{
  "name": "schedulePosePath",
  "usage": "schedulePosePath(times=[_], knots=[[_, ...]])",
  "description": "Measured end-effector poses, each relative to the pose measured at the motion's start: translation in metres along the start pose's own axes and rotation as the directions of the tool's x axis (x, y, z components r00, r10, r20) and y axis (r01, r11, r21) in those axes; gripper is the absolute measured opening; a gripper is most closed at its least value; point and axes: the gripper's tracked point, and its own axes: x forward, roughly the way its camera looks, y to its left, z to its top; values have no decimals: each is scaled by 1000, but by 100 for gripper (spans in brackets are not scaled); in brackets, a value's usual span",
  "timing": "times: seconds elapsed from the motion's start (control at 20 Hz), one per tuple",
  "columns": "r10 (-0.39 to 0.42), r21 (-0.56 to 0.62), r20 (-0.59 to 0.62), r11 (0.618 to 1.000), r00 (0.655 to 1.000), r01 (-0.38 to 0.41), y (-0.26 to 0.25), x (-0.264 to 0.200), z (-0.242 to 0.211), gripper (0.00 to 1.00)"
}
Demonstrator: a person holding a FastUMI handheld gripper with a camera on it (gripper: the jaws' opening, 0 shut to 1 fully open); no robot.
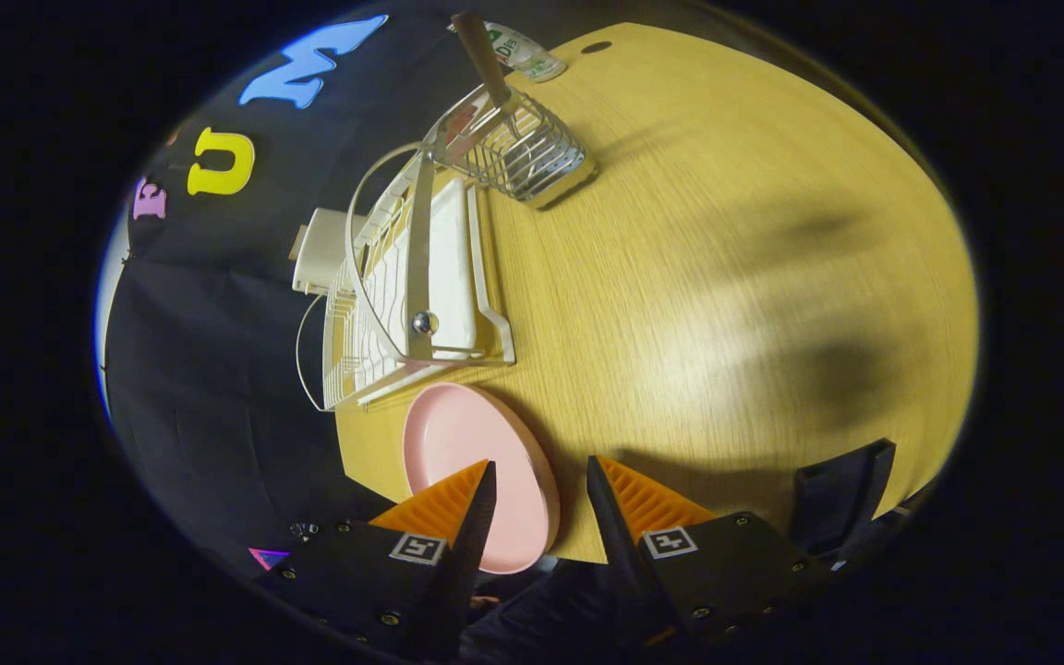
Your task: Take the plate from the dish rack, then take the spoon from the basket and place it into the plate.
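Note:
A pink plate (458,443) lies on the wooden table (726,277) beside the near end of the white dish rack (412,277). My gripper (539,464) is open right at the plate. One finger overlaps the plate's face, the other stands over bare table, and the plate's rim runs through the gap. Neither finger presses on it. Beyond the rack stands a wire basket (532,152). A wooden handle (481,55), apparently the spoon's, sticks up out of it; its bowl is hidden inside the wires.
A white box (324,249) with a cord sits behind the rack, off the table's edge side. A bottle with a green label (523,51) lies past the basket, near a round hole (597,46) in the tabletop. A dark object (841,503) sits beside my right finger.

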Motion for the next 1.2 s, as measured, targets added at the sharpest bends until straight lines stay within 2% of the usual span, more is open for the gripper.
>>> schedulePosePath(times=[0.15, 0.3, 0.4, 0.65, 0.85, 1.2], knots=[[-21, -16, 123, 1000, 992, 23, 5, -16, 33, 63], [-34, -24, 265, 999, 964, 41, 10, -34, 73, 63], [-40, -26, 364, 998, 930, 53, 15, -45, 100, 63], [-38, -55, 587, 995, 809, 87, 28, -68, 161, 63], [-53, -42, 660, 993, 749, 107, 31, -67, 200, 63], [-54, -14, 698, 996, 714, 89, 30, -40, 240, 63]])
